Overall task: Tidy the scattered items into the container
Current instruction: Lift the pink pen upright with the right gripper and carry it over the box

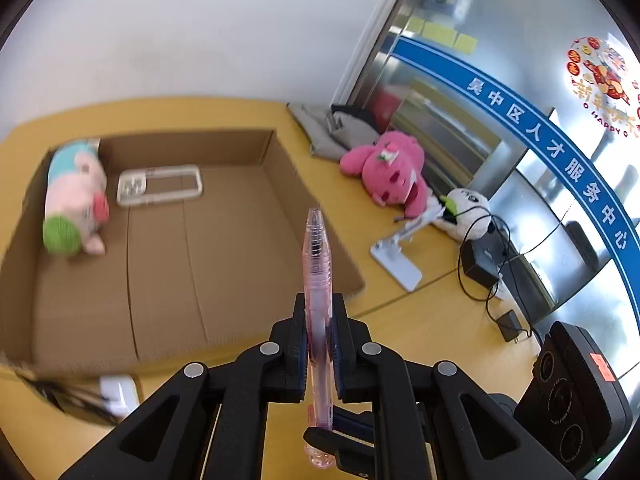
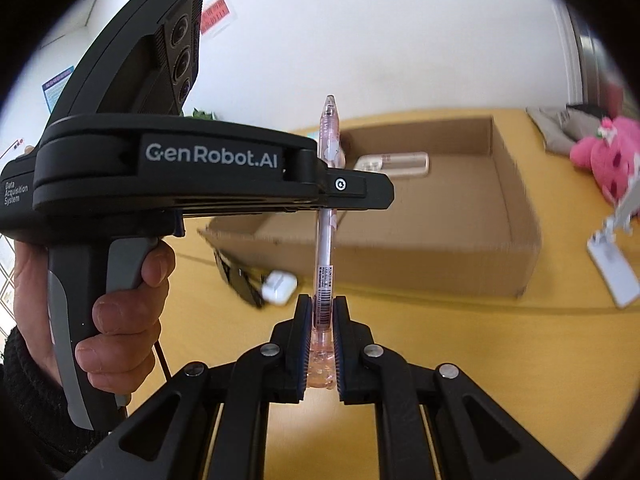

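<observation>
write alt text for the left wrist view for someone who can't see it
The left hand-held gripper is shut on a clear pink pen, held above a wooden table. Beyond it lies an open cardboard box holding a plush pig and a white frame-like item. A pink plush toy lies outside the box, to its right.

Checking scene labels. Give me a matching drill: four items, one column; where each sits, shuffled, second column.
Items:
1. pen
2. pig plush
3. pink plush
4. earbud case

Places:
A. on the table outside the box, near its front wall
B. clamped by both grippers
C. inside the box, at a corner
D. on the table beside folded grey cloth

Pairs: 1-B, 2-C, 3-D, 4-A
</observation>
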